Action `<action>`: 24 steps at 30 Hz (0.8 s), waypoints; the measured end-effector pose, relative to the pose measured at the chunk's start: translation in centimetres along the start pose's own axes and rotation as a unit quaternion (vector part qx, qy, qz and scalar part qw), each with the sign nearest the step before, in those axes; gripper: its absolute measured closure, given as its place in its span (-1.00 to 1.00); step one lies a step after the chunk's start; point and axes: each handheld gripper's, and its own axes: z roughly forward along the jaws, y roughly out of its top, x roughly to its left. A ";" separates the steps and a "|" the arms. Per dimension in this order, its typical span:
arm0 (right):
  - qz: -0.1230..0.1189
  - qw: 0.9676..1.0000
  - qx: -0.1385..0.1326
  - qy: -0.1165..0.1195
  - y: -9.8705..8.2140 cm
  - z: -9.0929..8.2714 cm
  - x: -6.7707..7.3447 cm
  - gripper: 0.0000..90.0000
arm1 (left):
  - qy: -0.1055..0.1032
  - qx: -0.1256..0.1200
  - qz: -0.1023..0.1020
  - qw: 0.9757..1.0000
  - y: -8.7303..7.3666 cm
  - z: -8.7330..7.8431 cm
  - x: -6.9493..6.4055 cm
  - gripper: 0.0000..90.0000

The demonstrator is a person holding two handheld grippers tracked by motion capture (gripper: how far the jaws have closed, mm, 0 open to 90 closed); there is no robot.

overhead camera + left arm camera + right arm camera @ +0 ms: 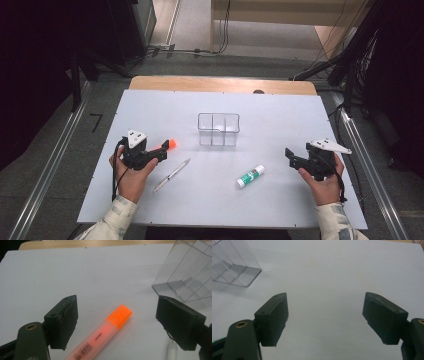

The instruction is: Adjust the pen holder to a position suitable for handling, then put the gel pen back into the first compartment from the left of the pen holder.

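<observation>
Orange highlighter [105, 333]: capped, lying flat on white table [280, 200], pointing diagonally, between open left tongs [116, 322], untouched by pads.

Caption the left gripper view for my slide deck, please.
Open left gripper straddling an orange highlighter on the white table, clear divided box beyond.
</observation>
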 end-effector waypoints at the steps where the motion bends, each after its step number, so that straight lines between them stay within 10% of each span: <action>1: 0.000 1.000 0.002 -0.002 0.0 0.1 0.0 -0.57 | -0.001 0.001 0.000 1.000 0.0 0.0 0.0 -0.58; 24: -0.009 1.000 0.008 0.002 0.2 0.6 0.3 -0.57 | -0.008 0.007 0.008 1.000 -0.2 -0.1 -0.1 -0.60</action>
